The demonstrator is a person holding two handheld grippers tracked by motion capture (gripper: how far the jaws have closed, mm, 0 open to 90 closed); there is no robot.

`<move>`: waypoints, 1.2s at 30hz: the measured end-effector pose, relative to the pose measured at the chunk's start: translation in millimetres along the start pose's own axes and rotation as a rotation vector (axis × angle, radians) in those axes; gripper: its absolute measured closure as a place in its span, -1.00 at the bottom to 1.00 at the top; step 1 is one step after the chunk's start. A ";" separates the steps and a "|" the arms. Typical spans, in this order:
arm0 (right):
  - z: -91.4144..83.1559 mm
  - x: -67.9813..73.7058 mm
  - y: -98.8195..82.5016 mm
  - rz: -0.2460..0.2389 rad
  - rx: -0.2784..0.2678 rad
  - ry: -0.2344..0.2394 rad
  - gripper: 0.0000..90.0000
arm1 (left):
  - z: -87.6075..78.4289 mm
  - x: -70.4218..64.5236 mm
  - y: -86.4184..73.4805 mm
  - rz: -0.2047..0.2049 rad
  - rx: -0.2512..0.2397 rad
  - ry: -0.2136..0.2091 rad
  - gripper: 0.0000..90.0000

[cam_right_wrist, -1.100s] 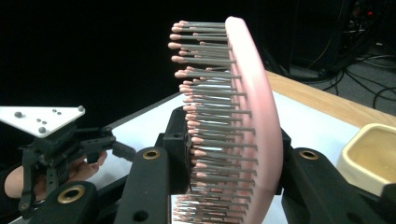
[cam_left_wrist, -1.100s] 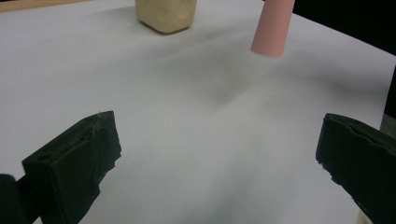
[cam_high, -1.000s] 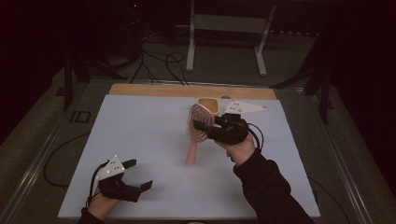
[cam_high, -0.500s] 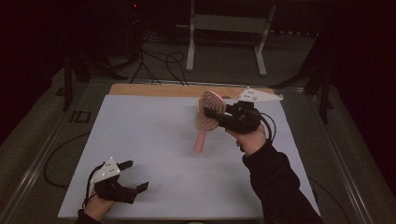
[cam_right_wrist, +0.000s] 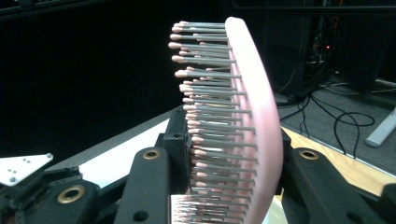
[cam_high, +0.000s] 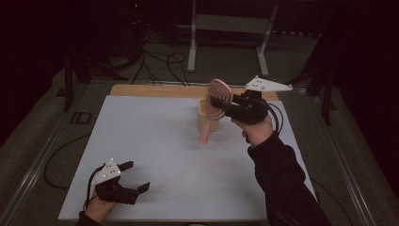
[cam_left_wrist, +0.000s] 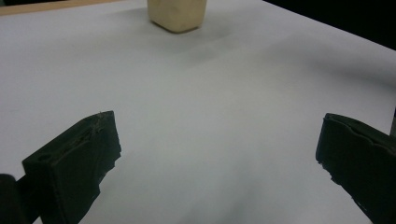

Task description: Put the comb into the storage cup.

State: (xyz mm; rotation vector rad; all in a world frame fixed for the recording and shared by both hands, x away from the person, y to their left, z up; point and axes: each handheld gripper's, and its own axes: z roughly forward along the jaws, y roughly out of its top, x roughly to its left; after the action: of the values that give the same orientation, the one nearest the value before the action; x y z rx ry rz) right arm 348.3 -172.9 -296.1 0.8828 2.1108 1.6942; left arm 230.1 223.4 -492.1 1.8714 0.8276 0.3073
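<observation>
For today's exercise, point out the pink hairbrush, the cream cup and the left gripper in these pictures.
pink hairbrush (cam_high: 217,96): high view, on the bristled head.
cream cup (cam_left_wrist: 177,14): left gripper view, on its front wall.
left gripper (cam_high: 136,176): high view, midway between its open fingers.

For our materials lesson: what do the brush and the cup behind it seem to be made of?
Brush: likely moulded plastic, smooth pink back with a soft sheen; grey bristles with pink tips, stiff and evenly spaced.
Cup: cream, matte; plastic or ceramic, hard to tell.
</observation>
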 end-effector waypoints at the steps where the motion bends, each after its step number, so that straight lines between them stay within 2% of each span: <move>1: 0.1 -1.2 1.2 -0.001 -0.002 -0.003 0.43 | 0.1 0.0 -0.3 -0.003 -0.002 -0.001 -1.00; 4: 0.0 -3.8 3.8 0.004 -0.009 -0.008 0.43 | 0.4 0.0 -0.5 -0.003 -0.003 -0.003 -1.00; 15: -2.0 -15.3 22.8 -0.014 -0.031 -0.050 0.43 | -1.4 0.4 -0.4 0.004 -0.055 -0.019 -1.00; 24: -0.9 -26.8 35.9 -0.012 -0.046 -0.088 0.43 | -2.9 0.0 0.3 -0.001 -0.055 -0.005 -1.00; 36: 1.1 -42.2 54.0 -0.021 -0.078 -0.134 0.43 | -3.1 -0.2 0.3 -0.003 -0.053 -0.009 -1.00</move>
State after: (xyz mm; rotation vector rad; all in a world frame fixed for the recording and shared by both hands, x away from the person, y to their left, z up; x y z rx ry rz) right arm 396.3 -191.8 -251.0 0.9209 1.9469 1.6465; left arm 228.4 225.5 -490.4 1.8206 0.8089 0.3164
